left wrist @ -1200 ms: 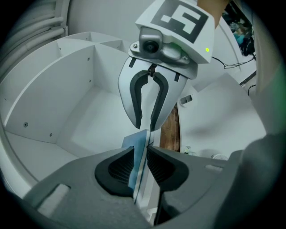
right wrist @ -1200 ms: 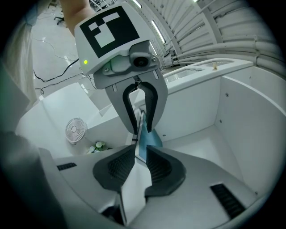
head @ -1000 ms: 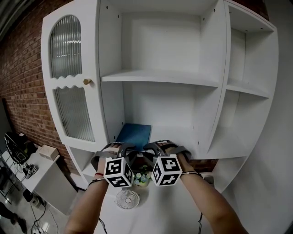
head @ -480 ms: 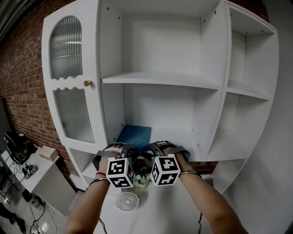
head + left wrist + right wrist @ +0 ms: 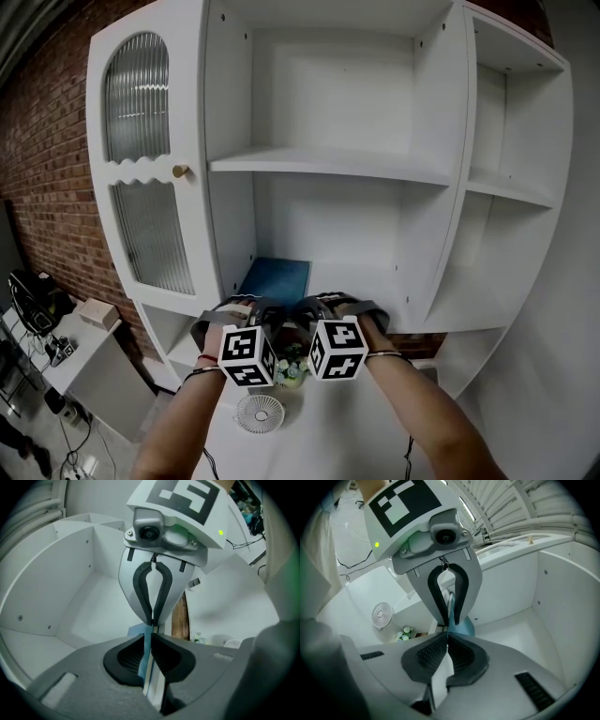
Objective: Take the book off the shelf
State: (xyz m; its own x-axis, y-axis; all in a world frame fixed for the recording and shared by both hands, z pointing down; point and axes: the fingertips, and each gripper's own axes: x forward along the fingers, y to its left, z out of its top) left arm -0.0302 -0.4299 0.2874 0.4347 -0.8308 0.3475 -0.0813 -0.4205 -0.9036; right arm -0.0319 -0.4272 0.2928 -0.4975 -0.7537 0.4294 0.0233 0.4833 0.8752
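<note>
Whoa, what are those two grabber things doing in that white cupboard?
A person is taking a blue book off the shelf. The book lies flat there, and the left gripper and the right gripper are both at its front edge. Their jaws are closing, with the book's edge between them. It is not lifted yet.
</note>
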